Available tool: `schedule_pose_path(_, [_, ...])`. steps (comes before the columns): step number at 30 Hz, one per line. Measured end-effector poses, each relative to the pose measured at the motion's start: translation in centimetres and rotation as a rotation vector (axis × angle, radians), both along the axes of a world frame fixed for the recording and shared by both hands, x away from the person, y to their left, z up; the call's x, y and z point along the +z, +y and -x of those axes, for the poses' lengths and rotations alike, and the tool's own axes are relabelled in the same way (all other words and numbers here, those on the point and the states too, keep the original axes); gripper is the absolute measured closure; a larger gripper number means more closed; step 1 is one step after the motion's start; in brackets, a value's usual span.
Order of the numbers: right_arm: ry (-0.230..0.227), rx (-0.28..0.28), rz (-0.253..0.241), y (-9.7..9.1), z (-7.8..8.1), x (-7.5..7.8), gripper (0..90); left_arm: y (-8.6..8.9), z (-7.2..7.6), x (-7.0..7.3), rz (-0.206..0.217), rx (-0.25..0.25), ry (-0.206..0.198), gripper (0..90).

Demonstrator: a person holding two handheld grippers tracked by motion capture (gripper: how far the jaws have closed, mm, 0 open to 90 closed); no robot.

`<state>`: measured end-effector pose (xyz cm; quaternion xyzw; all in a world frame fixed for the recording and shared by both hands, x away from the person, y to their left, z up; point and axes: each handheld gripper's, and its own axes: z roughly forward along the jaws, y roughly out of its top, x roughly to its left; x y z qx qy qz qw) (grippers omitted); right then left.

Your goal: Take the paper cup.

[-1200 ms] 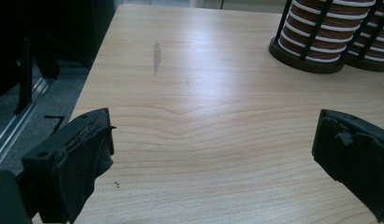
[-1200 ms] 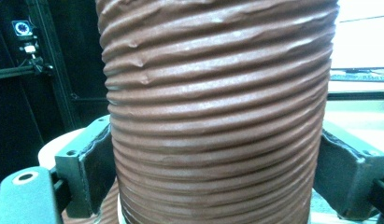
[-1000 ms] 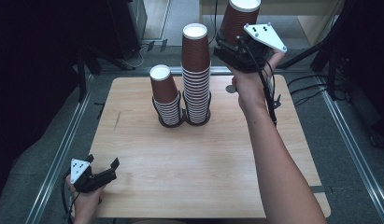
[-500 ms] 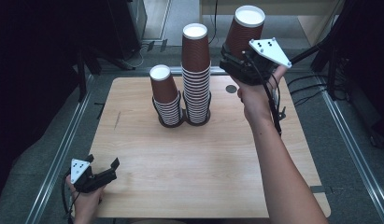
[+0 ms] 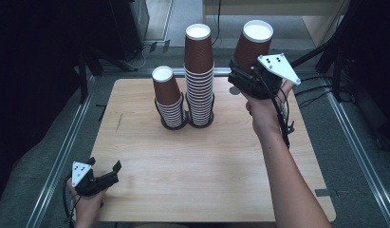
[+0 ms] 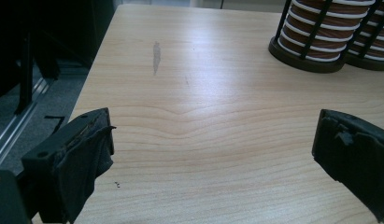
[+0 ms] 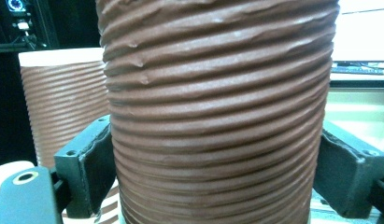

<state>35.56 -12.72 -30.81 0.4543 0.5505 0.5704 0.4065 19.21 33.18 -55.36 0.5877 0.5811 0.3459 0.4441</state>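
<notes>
Right gripper held up beyond the far right part of the table, above the board; its fingers clenched on either side of a single brown ribbed paper cup, gripping it low on the wall; cup upright, white rim uppermost, clear of the table; in the right gripper view the cup wall presses against both fingers and dents slightly near the top left.

Tall stack of cups stands in a black wire holder at the far middle of the table; short stack of cups in a like holder just to its left, the two holders touching or nearly so; held cup sits to the right of the tall stack, near its top, apart from it.

Left gripper low at the near left corner of the table, in the person's left hand; fingers released, spread wide, bare wood between them; holder bases seen well ahead in the left gripper view.

A faint grey smear marks the wood on the left side.
</notes>
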Motion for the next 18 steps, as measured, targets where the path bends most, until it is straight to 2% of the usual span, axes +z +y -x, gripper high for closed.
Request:
schedule_pose_path(5, [0.006, -0.002, 0.003, -0.4, 0.5, -0.9, 11.9, 0.0, 0.0, 0.0, 0.0, 0.001, 0.0, 0.0])
schedule_pose_path(10, [0.022, -0.008, 0.005, -1.3, 1.0, -2.5, 11.9, 0.0, 0.0, 0.0, -0.004, -0.001, -0.002, 0.0])
schedule_pose_path(18, [0.039, -0.023, 0.005, -2.3, 1.5, -4.0, 11.9, -0.1, 0.0, 0.0, -0.009, -0.002, 0.0, 0.0])
